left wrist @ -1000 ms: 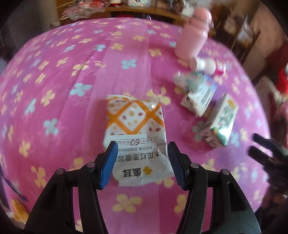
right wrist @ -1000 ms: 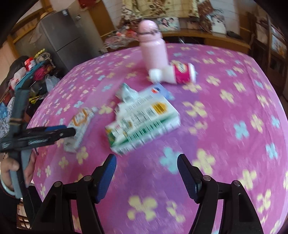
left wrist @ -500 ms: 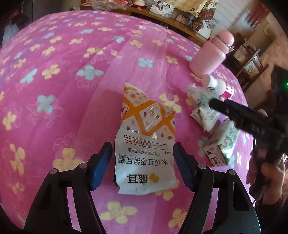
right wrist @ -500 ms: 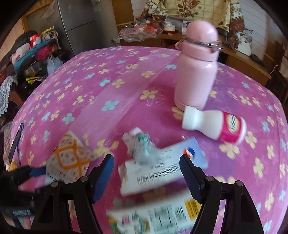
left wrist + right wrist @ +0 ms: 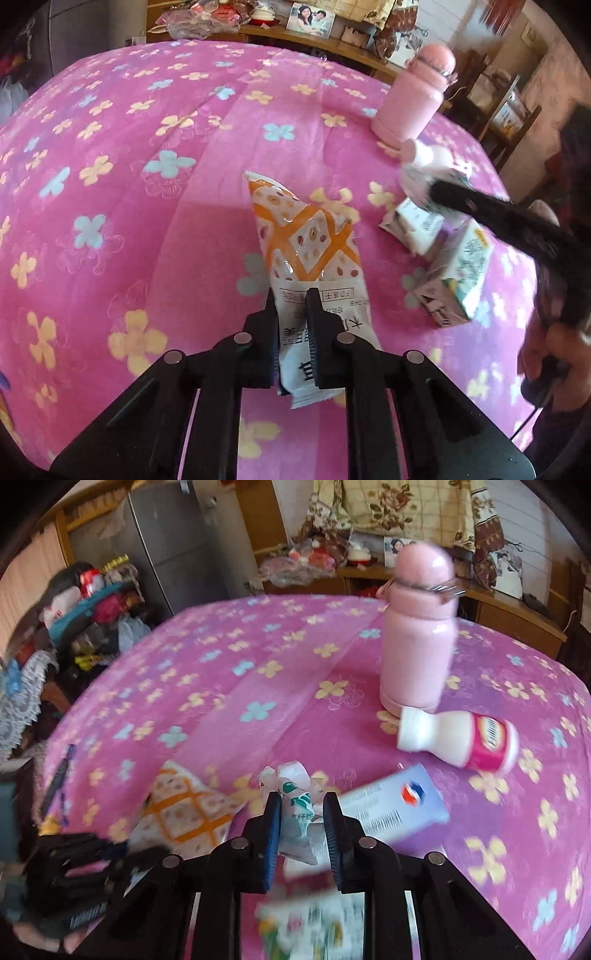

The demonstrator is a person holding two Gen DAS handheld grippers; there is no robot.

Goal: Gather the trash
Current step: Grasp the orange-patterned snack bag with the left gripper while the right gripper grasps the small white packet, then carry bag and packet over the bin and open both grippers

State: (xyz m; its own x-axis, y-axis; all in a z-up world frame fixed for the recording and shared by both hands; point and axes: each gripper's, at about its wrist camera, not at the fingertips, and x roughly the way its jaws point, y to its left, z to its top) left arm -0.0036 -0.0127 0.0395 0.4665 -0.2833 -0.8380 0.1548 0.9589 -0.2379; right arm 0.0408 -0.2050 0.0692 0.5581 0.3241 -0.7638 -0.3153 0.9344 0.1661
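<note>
In the left wrist view, the left gripper [image 5: 292, 325] sits at the lower centre of the frame with its jaws drawn narrow onto the white printed end of the snack wrapper [image 5: 306, 251], a grip at the flat sealed edge that probably gives the pads thin film to pinch, so the orange-patterned body trails away up the frame over the pink flowered tablecloth [image 5: 147, 184]. To the right lie a green-and-white carton [image 5: 458, 280] and a white packet [image 5: 417, 225], with the pink flask [image 5: 410, 107] standing upright at upper right, apparently not trash. In the right wrist view, the right gripper [image 5: 301, 830] at lower centre is closed narrow on a crumpled wrapper [image 5: 295, 812], taking it by its bunched middle where the wad is thick enough to hold. The blue-and-white box [image 5: 391, 805] lies just right of it, touching or not I cannot tell, and a small yogurt bottle [image 5: 461, 738] lies on its side near the flask's base. The carton at bottom centre is blurred.
</note>
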